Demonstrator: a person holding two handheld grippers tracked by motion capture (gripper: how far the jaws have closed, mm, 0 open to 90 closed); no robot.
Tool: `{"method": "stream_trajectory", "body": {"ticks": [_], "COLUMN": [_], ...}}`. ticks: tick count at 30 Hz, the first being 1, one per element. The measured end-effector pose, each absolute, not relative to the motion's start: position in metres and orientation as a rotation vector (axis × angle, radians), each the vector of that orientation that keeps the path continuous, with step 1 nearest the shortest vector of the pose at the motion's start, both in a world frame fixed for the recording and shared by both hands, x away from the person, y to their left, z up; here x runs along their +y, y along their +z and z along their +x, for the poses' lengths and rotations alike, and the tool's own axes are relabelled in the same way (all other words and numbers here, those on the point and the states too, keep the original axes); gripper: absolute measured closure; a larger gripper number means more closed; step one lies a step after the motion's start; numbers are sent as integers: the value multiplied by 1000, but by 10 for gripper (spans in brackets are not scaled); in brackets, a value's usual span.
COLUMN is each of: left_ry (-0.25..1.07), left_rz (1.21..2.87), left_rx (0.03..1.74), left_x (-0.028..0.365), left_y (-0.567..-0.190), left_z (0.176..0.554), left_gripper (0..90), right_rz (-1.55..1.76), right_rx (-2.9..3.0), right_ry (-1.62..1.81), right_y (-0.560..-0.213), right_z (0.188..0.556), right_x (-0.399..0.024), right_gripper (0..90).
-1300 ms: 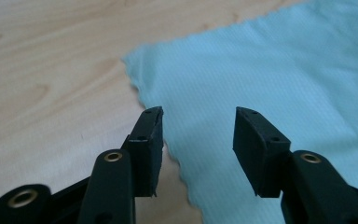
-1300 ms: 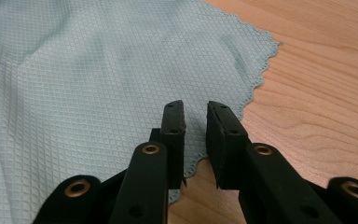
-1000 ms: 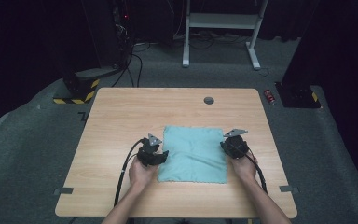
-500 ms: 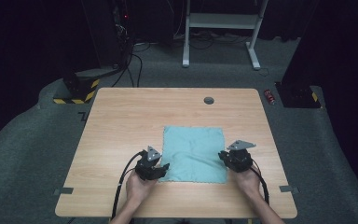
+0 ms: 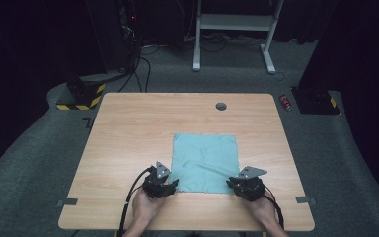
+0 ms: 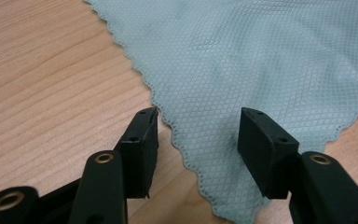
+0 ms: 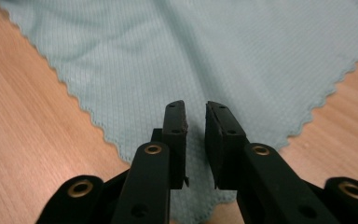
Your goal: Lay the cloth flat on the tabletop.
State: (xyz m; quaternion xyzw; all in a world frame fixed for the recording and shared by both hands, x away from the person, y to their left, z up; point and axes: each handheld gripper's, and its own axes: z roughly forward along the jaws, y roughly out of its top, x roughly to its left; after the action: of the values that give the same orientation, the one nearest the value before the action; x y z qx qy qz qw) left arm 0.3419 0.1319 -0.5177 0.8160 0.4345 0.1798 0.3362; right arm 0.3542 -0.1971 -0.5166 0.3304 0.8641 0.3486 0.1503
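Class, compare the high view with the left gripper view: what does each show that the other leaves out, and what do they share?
High view: the whole wooden table, both hands, the right gripper at the cloth's near right corner, and a round grommet.

Left gripper view: the cloth's diamond weave and scalloped hem, with that gripper's jaws standing apart on either side of a corner.

Both: the pale blue cloth lying flat, the wood, and the left gripper at the cloth's near left corner.

No readable text, label, brand, number or sign anywhere.
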Motion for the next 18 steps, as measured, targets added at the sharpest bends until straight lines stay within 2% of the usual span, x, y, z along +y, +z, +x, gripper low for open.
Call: {"method": "stream_trajectory", "body": {"ticks": [9, 12, 18], "left_ry": [459, 440, 438], "left_rz": [2140, 2147, 2114], "left_rx": [1124, 1128, 1093], "left_x": [137, 137, 125], "left_y": [-517, -516, -514], "left_z": [329, 327, 334], "left_gripper": [490, 484, 447], "right_rz": [940, 948, 989], "right_rx": [2475, 2491, 2423], "right_ry": [1001, 998, 1056], "right_y": [-517, -516, -507], "right_z": [339, 341, 355], "right_x": [-201, -202, -196], "right_gripper": [712, 668, 683]}}
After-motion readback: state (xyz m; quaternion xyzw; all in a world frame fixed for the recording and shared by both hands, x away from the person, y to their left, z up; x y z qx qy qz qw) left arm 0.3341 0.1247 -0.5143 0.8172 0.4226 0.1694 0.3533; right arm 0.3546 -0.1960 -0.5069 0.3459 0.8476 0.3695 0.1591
